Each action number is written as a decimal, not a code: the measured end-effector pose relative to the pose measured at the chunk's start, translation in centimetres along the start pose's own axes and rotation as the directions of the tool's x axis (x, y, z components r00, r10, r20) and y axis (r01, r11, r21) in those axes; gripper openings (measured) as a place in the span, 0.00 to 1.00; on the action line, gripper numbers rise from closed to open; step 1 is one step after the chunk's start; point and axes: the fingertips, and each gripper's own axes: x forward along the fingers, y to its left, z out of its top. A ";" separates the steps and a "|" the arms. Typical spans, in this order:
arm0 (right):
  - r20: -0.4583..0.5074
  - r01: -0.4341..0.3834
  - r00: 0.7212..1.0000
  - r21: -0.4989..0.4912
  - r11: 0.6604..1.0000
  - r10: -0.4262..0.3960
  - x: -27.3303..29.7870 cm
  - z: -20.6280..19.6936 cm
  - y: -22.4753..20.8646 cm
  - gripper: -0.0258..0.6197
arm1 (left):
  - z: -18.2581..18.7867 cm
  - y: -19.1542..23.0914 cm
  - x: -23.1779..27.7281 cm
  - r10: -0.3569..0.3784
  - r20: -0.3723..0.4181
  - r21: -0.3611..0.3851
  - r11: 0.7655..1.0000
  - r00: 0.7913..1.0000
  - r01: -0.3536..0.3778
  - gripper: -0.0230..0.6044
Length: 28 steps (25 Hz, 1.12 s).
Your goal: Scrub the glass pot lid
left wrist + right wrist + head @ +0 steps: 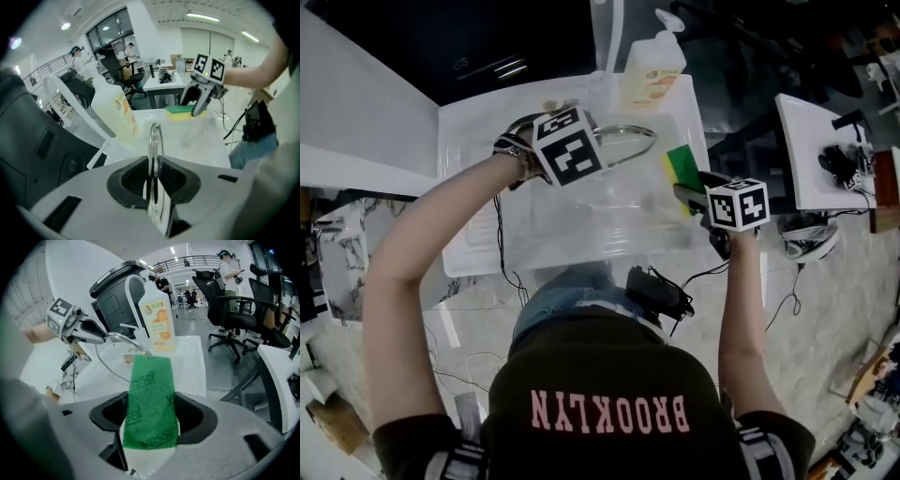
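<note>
The glass pot lid (623,142) with a metal rim is held on edge above the white sink basin (581,225). My left gripper (581,150) is shut on the lid's rim; in the left gripper view the lid (154,154) stands edge-on between the pads. My right gripper (689,192) is shut on a green and yellow sponge (679,175), to the right of the lid and apart from it. In the right gripper view the sponge's green scouring face (151,404) fills the jaws, and the lid (123,357) and left gripper (101,337) show beyond it.
A dish soap bottle (652,67) stands at the sink's back edge, with a tap (605,37) to its left. White worktop (366,112) lies to the left. Cables hang in front of the sink (511,272). Desks and office chairs (234,305) stand to the right.
</note>
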 end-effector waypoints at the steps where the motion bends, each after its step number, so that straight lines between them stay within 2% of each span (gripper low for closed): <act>1: 0.005 0.002 1.000 0.001 1.000 -0.002 -0.1 0.1 0.0 0.50 | 0.1 0.1 0.4 0.017 0.011 0.034 0.999 1.000 -0.017 0.12; 5: 0.010 0.018 1.000 0.003 1.000 -0.018 -0.6 0.4 -0.6 0.50 | 0.0 0.3 2.0 0.082 0.053 0.175 0.980 0.995 -0.090 0.12; 8: 0.010 0.031 0.999 -0.010 0.999 -0.031 -0.8 0.9 -0.8 0.50 | -0.2 -0.4 3.1 0.108 0.077 0.299 0.946 0.991 -0.126 0.12; 12: 0.022 0.037 0.999 -0.047 0.998 -0.036 -1.0 1.9 -0.4 0.50 | -0.4 -1.2 2.9 0.128 0.128 0.411 0.896 0.984 -0.170 0.12; 14: 0.029 0.038 0.999 -0.069 0.997 -0.036 -1.0 2.5 0.0 0.50 | -0.9 -2.2 2.5 0.125 0.155 0.479 0.858 0.980 -0.186 0.13; 18: 0.020 0.006 1.000 -0.129 0.992 -0.003 -0.7 3.3 1.7 0.50 | -2.7 -5.4 1.6 0.087 0.218 0.608 0.767 0.972 -0.205 0.13; 22: -0.034 -0.045 0.999 -0.202 0.978 0.039 0.3 3.3 4.0 0.50 | -4.7 -7.7 1.1 0.078 0.275 0.683 0.686 0.958 -0.252 0.13; 24: -0.066 -0.083 0.995 -0.232 0.969 0.070 1.1 3.0 5.5 0.50 | -5.7 -8.7 1.0 0.079 0.301 0.704 0.654 0.950 -0.277 0.13; 28: -0.144 -0.179 0.979 -0.254 0.951 0.146 3.0 2.0 8.8 0.50 | -8.4 -10.4 0.8 0.075 0.282 0.752 0.602 0.956 -0.269 0.13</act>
